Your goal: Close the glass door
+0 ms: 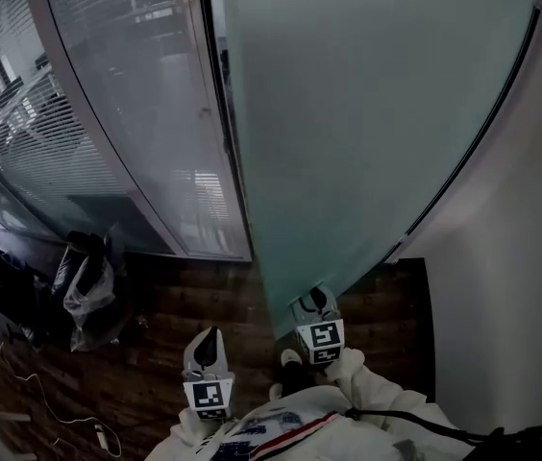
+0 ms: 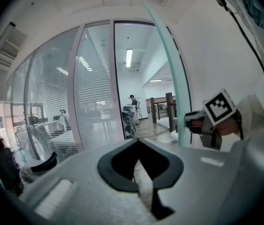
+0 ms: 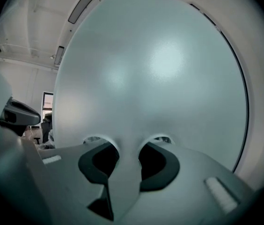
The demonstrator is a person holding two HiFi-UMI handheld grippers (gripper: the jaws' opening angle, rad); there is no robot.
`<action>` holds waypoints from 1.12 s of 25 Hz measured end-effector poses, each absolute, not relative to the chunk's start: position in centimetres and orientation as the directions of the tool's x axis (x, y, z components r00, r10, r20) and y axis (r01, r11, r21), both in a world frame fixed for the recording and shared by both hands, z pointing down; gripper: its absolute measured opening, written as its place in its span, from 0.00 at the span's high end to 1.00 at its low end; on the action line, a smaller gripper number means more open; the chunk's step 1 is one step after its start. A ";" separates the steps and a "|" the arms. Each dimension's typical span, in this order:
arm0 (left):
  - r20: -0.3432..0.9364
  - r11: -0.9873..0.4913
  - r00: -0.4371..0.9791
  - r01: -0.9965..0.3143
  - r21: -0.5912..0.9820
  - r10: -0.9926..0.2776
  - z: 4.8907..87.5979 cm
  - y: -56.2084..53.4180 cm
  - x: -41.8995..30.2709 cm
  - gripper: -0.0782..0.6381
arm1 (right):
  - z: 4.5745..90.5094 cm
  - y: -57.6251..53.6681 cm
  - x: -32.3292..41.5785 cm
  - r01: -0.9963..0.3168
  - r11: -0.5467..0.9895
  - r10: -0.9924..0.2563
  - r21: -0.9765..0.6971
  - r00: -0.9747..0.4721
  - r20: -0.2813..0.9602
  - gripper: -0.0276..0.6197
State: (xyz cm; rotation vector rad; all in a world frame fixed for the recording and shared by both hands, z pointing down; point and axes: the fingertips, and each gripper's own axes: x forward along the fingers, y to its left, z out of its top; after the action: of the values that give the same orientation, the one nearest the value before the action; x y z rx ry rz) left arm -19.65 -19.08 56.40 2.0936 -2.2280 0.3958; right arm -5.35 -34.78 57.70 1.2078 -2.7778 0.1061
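**Right gripper holds the door, and the door is open**

I look down from the head view. The big frosted door [image 1: 367, 113] fills the middle and the right side. Its free edge points at me, and the white wall [image 1: 530, 257] is just beside it on the right. The glass wall [image 1: 146, 113] with blinds is on the left. There is a gap between it and the door's edge, so the door is not shut.

My right gripper [image 1: 314, 301] is low down on the door, near that edge. In the right gripper view the door [image 3: 160, 69] fills almost all I can see. The right gripper [image 3: 125, 146] has its jaws a little apart, with a pale strip of the door between them. The jaws press on it from both sides. I cannot tell if that strip is a handle or the edge. In the left gripper view the right gripper [image 2: 193, 122] touches the door's green edge [image 2: 169, 78].

My left gripper [image 1: 211, 334] is beside the right one, to its left, and apart from the door. It hangs over the dark wood floor [image 1: 184, 305]. In its own view the left gripper [image 2: 139, 142] has its jaws closed, tip to tip, with nothing held.

Some bags [image 1: 88, 286] lie on the floor by the glass wall [image 2: 94, 88]. Through the gap I see a person [image 2: 132, 100] far off in the next room.
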 end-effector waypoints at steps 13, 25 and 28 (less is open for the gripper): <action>0.228 0.134 -0.175 -0.974 -0.185 -0.958 54.6 -25.8 -23.6 0.89 | 57.5 -41.3 -11.4 -0.738 0.675 -0.726 -0.014 -0.667 0.167 0.78; 0.256 0.262 -0.315 -0.939 -0.222 -0.914 54.3 -27.4 -25.7 0.89 | 57.7 -44.9 -15.2 -0.712 0.702 -0.699 -0.013 -0.693 0.177 0.78; 0.244 0.282 -0.338 -0.930 -0.236 -0.909 53.8 -28.2 -25.6 0.89 | 57.5 -45.7 -15.9 -0.704 0.710 -0.693 -0.011 -0.702 0.161 0.78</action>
State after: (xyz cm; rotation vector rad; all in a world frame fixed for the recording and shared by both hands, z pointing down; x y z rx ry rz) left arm -25.63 -28.18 53.77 1.7713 -2.4656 0.5229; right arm -15.90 -45.66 57.52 1.1384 -2.7693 0.1077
